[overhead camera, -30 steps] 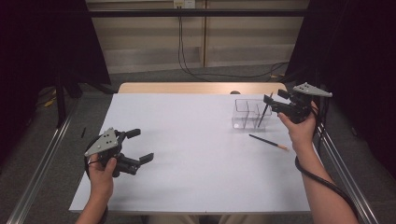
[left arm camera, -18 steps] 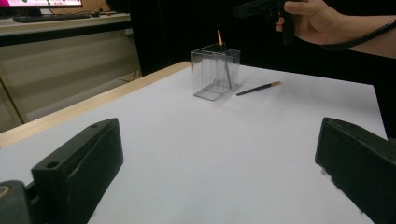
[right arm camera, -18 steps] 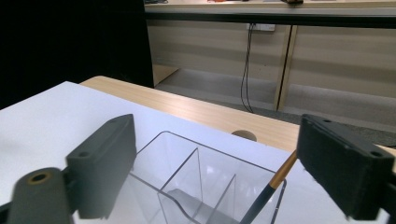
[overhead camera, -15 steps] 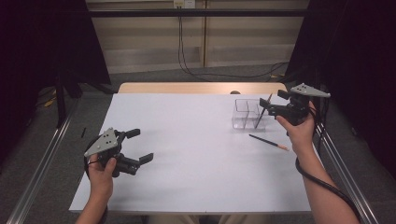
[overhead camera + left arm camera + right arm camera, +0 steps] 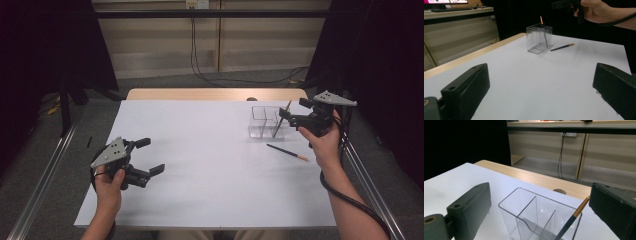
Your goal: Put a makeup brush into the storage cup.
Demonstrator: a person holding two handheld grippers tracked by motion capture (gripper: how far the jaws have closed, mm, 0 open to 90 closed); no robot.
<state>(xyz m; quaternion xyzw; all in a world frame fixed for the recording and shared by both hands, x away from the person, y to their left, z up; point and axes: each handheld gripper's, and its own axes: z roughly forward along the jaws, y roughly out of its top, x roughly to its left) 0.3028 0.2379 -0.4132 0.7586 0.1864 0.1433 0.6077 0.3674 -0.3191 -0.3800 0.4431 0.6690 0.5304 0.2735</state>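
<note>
One brush (image 5: 281, 119) leans tilted in the clear organizer (image 5: 265, 121) at the frame's right, likely so it stays put. The right gripper (image 5: 292, 119) hovers beside it; its jaws have just been opening and stand wide, nothing pinched. Second brush (image 5: 287, 152) lies on the table (image 5: 210, 165). Left gripper (image 5: 150, 156) rests low at lower left, jaws wide.

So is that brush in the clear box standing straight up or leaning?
Leaning. The brush rests in the clear box, its orange tip tilted toward the open right gripper.
</note>
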